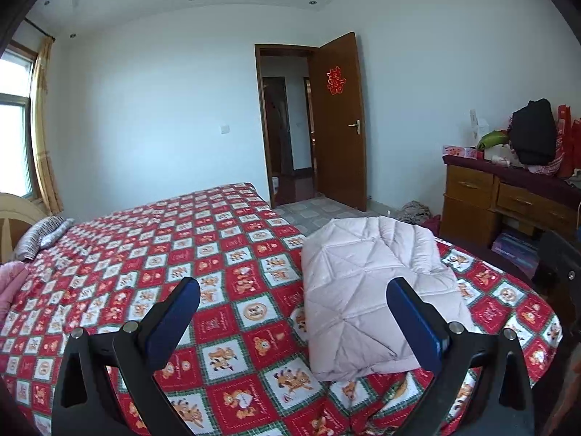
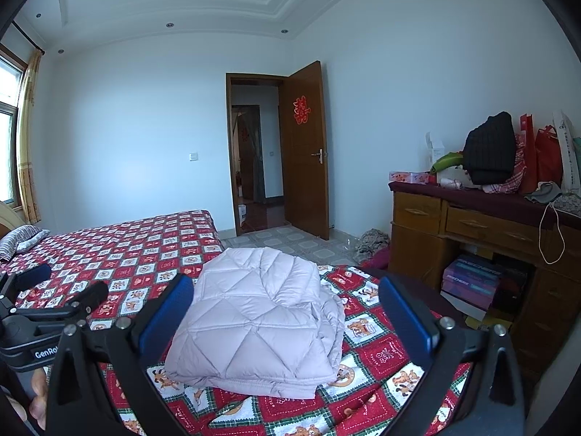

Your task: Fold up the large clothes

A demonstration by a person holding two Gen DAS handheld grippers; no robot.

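Folding looks all but finished: one pale quilted jacket (image 2: pixel 254 316) lies as a compact stack on the bed (image 1: pixel 152 254), near its foot-end corner, with several layers showing along its near and right edges. Both tools hang above the bedspread, touching nothing; the left hand-held gripper (image 1: pixel 292 307) is spread wide and empty just left of the bundle, and the right hand-held gripper (image 2: pixel 287 303) is likewise spread wide and empty, framing the bundle from the near side. To end the step well, I would press the top layer flat and tuck in the loose layers bulging at the right edge, pinching only the outer fabric so the stack does not slide on the spread. Count: one folded jacket, two grippers, one striped pillow (image 1: pixel 43 234) at the bed's head, and one wooden dresser (image 2: pixel 472 232) heaped with bags and clothes.
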